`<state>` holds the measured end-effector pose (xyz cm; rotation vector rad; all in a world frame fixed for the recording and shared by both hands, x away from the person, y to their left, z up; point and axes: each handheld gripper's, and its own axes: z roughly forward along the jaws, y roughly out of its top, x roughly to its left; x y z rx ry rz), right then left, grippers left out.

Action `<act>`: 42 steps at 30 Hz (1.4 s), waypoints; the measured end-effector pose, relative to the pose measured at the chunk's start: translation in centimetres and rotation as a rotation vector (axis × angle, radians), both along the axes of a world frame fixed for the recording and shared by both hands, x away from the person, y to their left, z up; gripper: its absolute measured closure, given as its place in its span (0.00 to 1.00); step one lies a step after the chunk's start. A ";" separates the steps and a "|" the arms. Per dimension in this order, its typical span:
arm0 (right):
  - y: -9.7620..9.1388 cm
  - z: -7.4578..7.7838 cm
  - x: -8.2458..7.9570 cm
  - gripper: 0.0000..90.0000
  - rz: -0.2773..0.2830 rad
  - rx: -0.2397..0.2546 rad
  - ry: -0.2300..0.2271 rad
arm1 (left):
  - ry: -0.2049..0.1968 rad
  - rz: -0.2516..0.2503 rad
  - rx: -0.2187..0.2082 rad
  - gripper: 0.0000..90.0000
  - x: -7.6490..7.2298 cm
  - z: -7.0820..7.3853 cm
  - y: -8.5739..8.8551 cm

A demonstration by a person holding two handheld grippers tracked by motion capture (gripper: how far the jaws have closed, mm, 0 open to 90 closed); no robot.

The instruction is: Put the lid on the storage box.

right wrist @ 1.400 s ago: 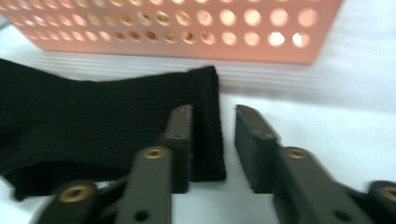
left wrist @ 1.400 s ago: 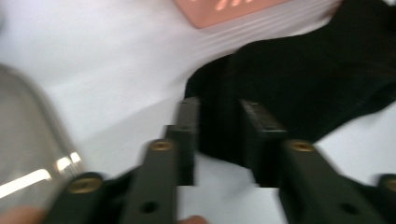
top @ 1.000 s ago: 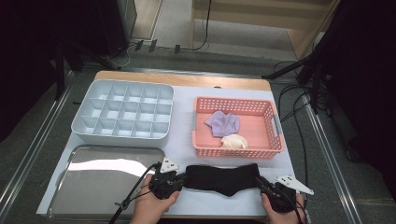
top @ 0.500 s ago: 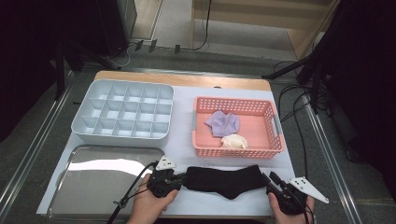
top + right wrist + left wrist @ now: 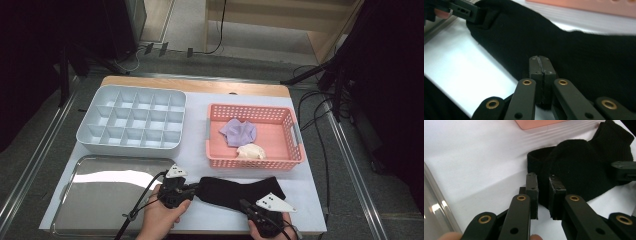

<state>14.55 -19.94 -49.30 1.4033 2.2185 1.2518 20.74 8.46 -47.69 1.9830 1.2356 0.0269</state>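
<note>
A black sock (image 5: pixel 235 192) lies stretched along the front of the white table. My left gripper (image 5: pixel 195 190) is shut on its left end. In the left gripper view a fold of the sock (image 5: pixel 579 167) sits pinched between the jaws of that gripper (image 5: pixel 544 195). My right gripper (image 5: pixel 245 204) is at the sock's near edge, about halfway along. Its jaws have just closed, and in the right gripper view (image 5: pixel 539 67) its pads meet flush over the sock (image 5: pixel 574 50) with no cloth seen between them.
A pink basket (image 5: pixel 295 137) behind the sock holds a purple cloth (image 5: pixel 239 132) and a cream cloth (image 5: pixel 251 151). A grey compartment tray (image 5: pixel 82 137) stands at the back left. A shiny metal tray (image 5: pixel 75 200) lies at the front left, beside my left hand.
My right gripper let go of the sock's right end, swung out to the right, then came left to the sock's near edge and shut. The sock's right end now lies loose.
</note>
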 end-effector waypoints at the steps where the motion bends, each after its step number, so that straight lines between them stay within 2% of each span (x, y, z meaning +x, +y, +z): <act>1: -0.3 0.1 -0.2 1.00 0.001 -0.001 0.005 | -0.001 0.000 0.000 0.91 0.0 0.0 0.1; 3: -0.9 0.2 -0.5 1.00 0.007 -0.011 -0.003 | -0.009 0.000 -0.002 0.91 0.0 0.0 0.0; 5: -1.9 0.4 -0.7 0.98 -0.002 0.009 -0.025 | -0.025 0.005 0.004 0.87 -0.2 0.1 -0.1; 8: -4.6 1.3 -0.5 0.87 -0.130 0.078 -0.073 | -0.046 0.003 -0.002 0.80 -0.6 0.2 0.0; 11: -7.3 1.4 -0.1 0.74 -0.293 0.091 -0.110 | -0.059 0.011 -0.016 0.75 -0.7 0.3 0.0; 13: -8.4 0.9 0.3 0.68 -0.359 0.078 -0.094 | -0.068 0.014 -0.026 0.72 -0.8 0.5 0.1; 15: -8.8 0.2 0.6 0.64 -0.389 0.061 -0.077 | -0.086 0.030 -0.022 0.66 -1.0 0.7 0.1; 17: -8.7 -0.3 1.0 0.62 -0.376 0.058 -0.039 | -0.102 0.038 -0.031 0.62 -1.1 1.0 0.2; 20: -8.2 -0.6 1.3 0.62 -0.362 0.043 -0.030 | -0.127 0.050 -0.065 0.61 -1.4 1.8 0.4; 22: -8.1 -0.6 1.4 0.67 -0.357 0.037 -0.027 | -0.147 0.038 -0.070 0.66 -1.7 2.2 0.3; 24: -8.1 -0.6 1.4 0.77 -0.354 0.034 -0.029 | -0.146 0.000 -0.082 0.71 -1.9 2.3 -0.2; 25: -8.3 -0.6 1.4 0.83 -0.348 0.045 -0.019 | -0.149 -0.023 -0.075 0.76 -2.1 2.3 -0.6; 26: -8.4 -0.6 1.5 0.85 -0.339 0.069 -0.003 | -0.149 -0.047 -0.067 0.81 -2.2 2.2 -1.1; 28: -8.6 -0.5 1.6 0.87 -0.330 0.080 0.002 | -0.138 -0.092 -0.064 0.91 -2.5 1.9 -2.0; 31: -8.4 -0.1 1.6 0.88 -0.323 0.085 -0.005 | -0.115 -0.142 -0.060 1.00 -2.7 1.4 -3.5; 35: -8.1 0.4 1.7 0.88 -0.309 0.097 -0.015 | -0.078 -0.161 -0.072 1.00 -2.7 0.6 -6.0; 38: -7.9 0.9 1.7 0.88 -0.298 0.110 -0.028 | -0.061 -0.189 -0.050 1.00 -2.9 0.0 -7.7; 41: -7.6 1.6 1.5 0.89 -0.275 0.125 -0.046 | -0.056 -0.193 -0.009 1.00 -2.9 -0.7 -8.7; 42: -7.4 1.9 1.4 0.89 -0.267 0.130 -0.049 | -0.058 -0.191 -0.012 1.00 -2.9 -0.8 -8.8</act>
